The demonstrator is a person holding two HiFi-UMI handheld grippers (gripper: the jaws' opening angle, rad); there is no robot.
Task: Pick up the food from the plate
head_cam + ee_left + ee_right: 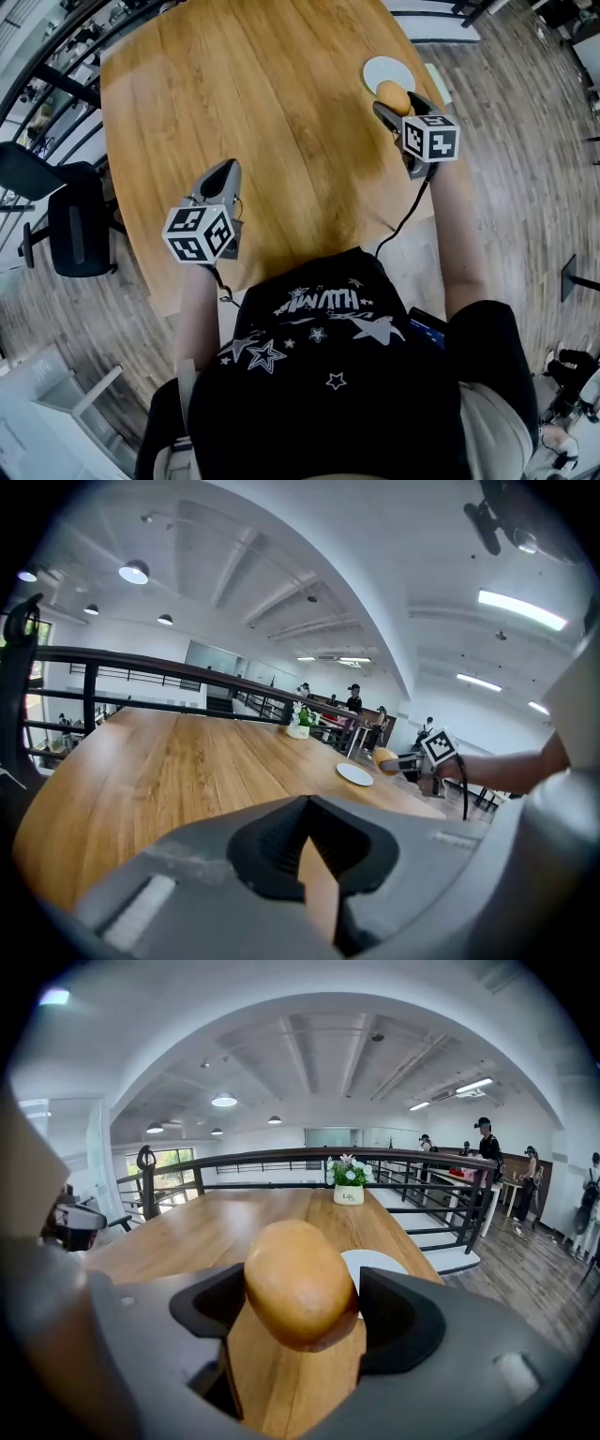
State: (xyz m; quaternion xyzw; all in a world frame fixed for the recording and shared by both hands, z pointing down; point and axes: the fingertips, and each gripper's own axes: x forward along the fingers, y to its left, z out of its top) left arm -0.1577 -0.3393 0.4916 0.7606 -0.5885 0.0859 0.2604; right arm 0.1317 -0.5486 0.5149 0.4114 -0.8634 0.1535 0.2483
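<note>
Right gripper (392,111) (302,1290): you had its jaws clamped on the bread roll, one jaw pressing each side.
Bread roll (394,96) (298,1283): golden brown and smooth, it sat upright between your right jaws, off the plate and above the table. From your left gripper's view it showed far ahead and to the right (384,758).
Plate (384,69) (380,1265): white and round, it lay flat on the table just beyond your right jaws and slightly to their right, partly hidden behind the roll.
Right marker cube (431,138): it sat at the back of that gripper, over your hand, with a black cable (405,220) running back from it towards you.
Left gripper (221,178) (309,847): you held its jaws together with nothing between them; only a thin strip of tabletop showed through.
Left marker cube (199,234): it sat just behind those jaws.
Gap between grippers: they were well apart, the right one further out from you.
Table (262,112) (169,761) (216,1232): light wood, under both grippers and stretching ahead of them.
Potted plant (348,1185) (299,726): it stood at the table's far end, straight ahead of your right jaws.
Railing (281,1157): dark metal, beyond the plant.
Office chair (80,230): black, on the floor to the left of your left gripper.
</note>
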